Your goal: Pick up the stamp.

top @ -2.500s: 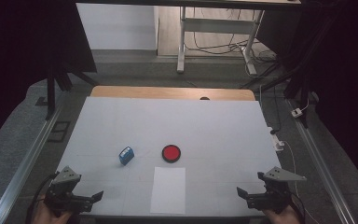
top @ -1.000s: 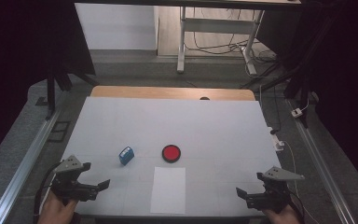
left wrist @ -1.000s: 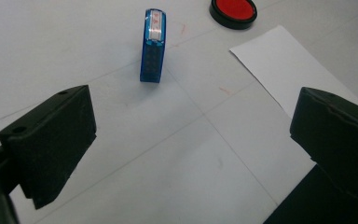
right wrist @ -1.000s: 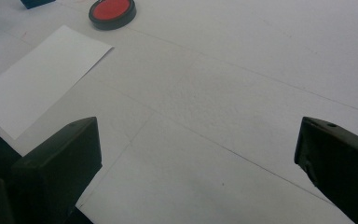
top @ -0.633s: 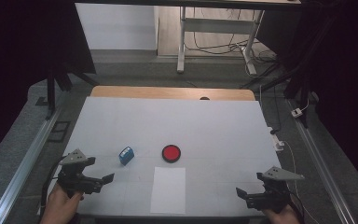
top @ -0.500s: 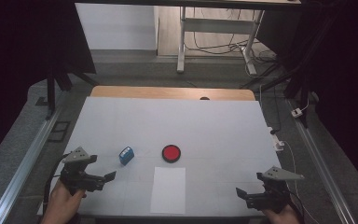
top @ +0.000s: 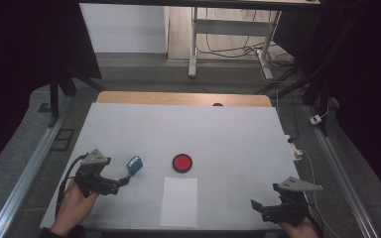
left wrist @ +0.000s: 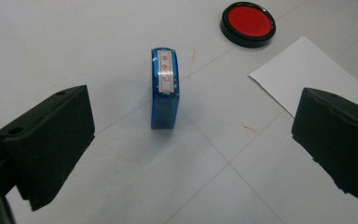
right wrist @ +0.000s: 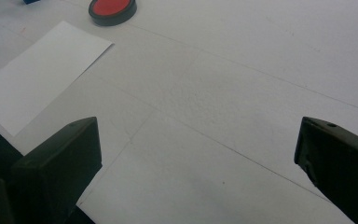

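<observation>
- My left gripper (top: 121, 181) sits over the near left part of the white table (top: 228, 129), jaws spread wide with nothing between the pads, pointing at the blue stamp (top: 134, 164).
- In the left gripper view the blue stamp (left wrist: 165, 87) stands on the table just ahead of my two black jaws, roughly midway between them but beyond their tips, not touching either. Its top carries a white label with red characters that I cannot read.
- Nothing lies between my left jaws and the stamp; the stretch of table there is bare apart from faint lines and small red marks.
- Right of the stamp, clearly apart from it, rests the round red ink pad (top: 182, 162) in its black rim; in the left gripper view the ink pad (left wrist: 248, 23) is farther off and to the right.
- Just in front of the ink pad, near the table's front edge, a white sheet of paper (top: 179, 201) lies flat; a corner of it pokes in beside my left gripper's right jaw.
- My right gripper (top: 258, 205) rests at the near right corner, well apart from everything, jaws wide apart and holding nothing.
- From the right gripper view, the paper (right wrist: 37, 74) and ink pad (right wrist: 112, 10) lie far ahead to the left, over bare table.
</observation>
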Demonstrator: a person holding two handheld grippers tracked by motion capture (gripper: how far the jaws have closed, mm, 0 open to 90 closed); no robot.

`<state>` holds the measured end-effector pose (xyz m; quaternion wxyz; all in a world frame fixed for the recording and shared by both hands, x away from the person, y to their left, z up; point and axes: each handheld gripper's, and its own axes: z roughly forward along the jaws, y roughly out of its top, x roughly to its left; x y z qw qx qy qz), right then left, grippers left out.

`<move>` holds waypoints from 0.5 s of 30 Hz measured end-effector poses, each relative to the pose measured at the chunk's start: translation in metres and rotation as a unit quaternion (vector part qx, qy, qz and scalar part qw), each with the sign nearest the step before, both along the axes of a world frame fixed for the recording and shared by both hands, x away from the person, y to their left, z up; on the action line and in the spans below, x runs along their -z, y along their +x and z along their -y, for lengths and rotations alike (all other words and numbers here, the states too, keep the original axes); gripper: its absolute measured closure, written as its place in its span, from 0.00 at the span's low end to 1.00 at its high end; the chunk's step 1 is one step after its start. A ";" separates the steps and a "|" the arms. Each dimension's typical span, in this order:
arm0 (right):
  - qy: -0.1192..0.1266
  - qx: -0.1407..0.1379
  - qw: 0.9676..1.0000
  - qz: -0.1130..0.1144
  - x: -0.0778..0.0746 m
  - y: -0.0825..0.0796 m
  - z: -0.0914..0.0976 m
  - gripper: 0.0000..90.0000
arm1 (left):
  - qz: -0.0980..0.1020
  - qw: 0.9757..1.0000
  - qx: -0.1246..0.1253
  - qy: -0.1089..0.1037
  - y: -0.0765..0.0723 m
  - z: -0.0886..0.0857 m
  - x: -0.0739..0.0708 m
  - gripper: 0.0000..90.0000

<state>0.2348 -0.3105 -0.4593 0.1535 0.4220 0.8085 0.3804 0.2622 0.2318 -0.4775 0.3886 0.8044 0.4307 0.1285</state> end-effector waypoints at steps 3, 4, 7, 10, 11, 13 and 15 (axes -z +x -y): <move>0.000 -0.001 1.000 0.000 0.000 0.000 0.000 0.01 | 0.002 1.000 -0.002 0.006 0.005 0.002 0.001 0.00; 0.000 -0.001 1.000 -0.001 0.000 0.000 0.000 0.01 | 0.003 1.000 -0.003 0.010 0.007 0.004 0.001 0.00; -0.001 -0.001 1.000 -0.001 0.000 0.000 0.000 0.01 | 0.002 1.000 -0.008 0.019 0.012 0.008 0.002 0.00; -0.003 -0.001 1.000 -0.002 0.000 0.000 0.000 0.01 | 0.001 1.000 -0.009 0.025 0.016 0.012 0.003 0.00; -0.003 -0.001 1.000 -0.002 0.000 0.000 0.000 0.01 | 0.001 1.000 -0.010 0.027 0.018 0.014 0.004 0.00; -0.003 -0.001 1.000 -0.002 0.000 0.000 -0.001 0.01 | 0.002 0.999 -0.011 0.032 0.020 0.016 0.005 0.00; -0.003 -0.002 1.000 -0.003 0.000 0.000 -0.001 0.01 | 0.003 0.999 -0.011 0.037 0.023 0.017 0.005 0.00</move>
